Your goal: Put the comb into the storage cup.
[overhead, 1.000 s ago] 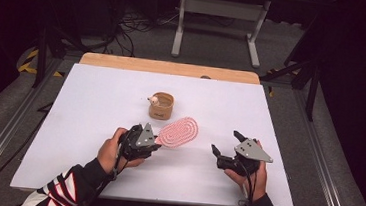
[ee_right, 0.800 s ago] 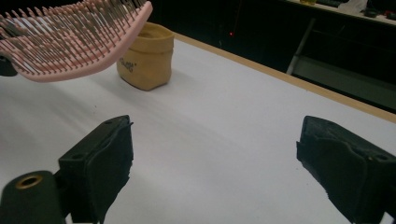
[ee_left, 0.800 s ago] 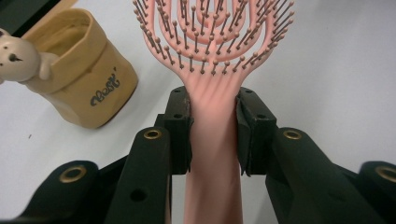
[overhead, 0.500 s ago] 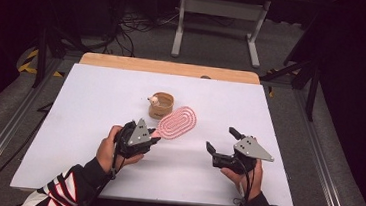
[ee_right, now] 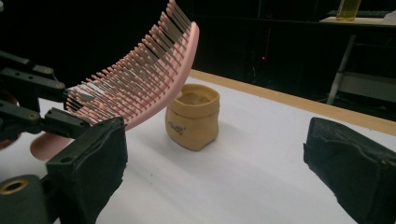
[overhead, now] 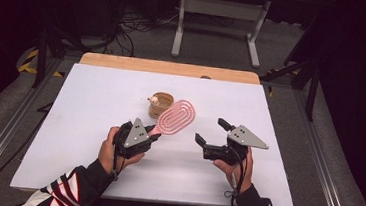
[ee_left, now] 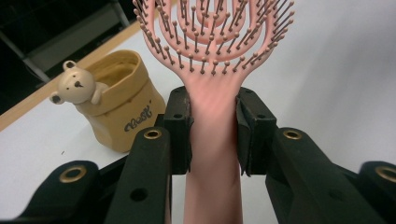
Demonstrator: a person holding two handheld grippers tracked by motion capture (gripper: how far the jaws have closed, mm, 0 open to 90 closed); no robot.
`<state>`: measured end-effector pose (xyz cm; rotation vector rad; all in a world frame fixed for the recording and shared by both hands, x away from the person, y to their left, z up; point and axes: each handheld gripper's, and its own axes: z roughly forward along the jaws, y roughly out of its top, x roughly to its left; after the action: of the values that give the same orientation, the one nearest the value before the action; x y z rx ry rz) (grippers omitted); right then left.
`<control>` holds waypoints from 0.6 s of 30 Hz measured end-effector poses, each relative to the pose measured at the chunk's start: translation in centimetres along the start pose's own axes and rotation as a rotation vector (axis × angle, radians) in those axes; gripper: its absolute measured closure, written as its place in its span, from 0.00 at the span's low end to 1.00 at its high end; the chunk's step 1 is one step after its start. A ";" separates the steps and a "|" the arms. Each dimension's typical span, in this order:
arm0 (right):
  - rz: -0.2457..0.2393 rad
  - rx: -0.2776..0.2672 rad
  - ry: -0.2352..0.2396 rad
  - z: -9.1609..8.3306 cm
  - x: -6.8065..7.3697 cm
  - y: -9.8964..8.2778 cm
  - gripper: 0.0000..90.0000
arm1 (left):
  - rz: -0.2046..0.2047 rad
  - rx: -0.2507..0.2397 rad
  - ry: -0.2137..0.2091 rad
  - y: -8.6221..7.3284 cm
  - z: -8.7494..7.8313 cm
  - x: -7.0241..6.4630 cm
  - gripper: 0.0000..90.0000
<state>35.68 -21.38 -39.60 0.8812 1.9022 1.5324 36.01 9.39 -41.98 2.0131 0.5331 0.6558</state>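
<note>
A pink hairbrush (overhead: 177,117) is held by its handle in my left gripper (overhead: 154,132). Its bristled head is raised and tilts toward a tan soft pot (overhead: 162,103) with a small bear figure on its rim. In the left gripper view the pads press both sides of the hairbrush handle (ee_left: 214,154), and the pot (ee_left: 119,107) stands just left of it. My right gripper (overhead: 211,130) hovers to the right of the brush. Its jaws have just been opening and nothing is between them. The right gripper view shows the hairbrush (ee_right: 140,79) in front of the pot (ee_right: 194,116).
A white board (overhead: 279,121) covers the table, with a wooden strip (overhead: 174,68) along its far edge. Beyond it stand a grey metal stand (overhead: 219,8) and cables on a dark floor. Rails run along both sides of the table.
The brush head has swung up and away from me, closer to the pot. My right gripper has risen a little and its jaws stand wider apart.
</note>
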 end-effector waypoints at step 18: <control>0.060 -0.042 0.067 3.9 1.8 3.4 0.06 | -0.057 -0.130 0.063 -0.3 -0.7 -0.6 0.78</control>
<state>37.94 -17.08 -37.06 0.8865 1.8988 1.6499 35.05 9.60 -42.03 1.8545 0.5685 0.7035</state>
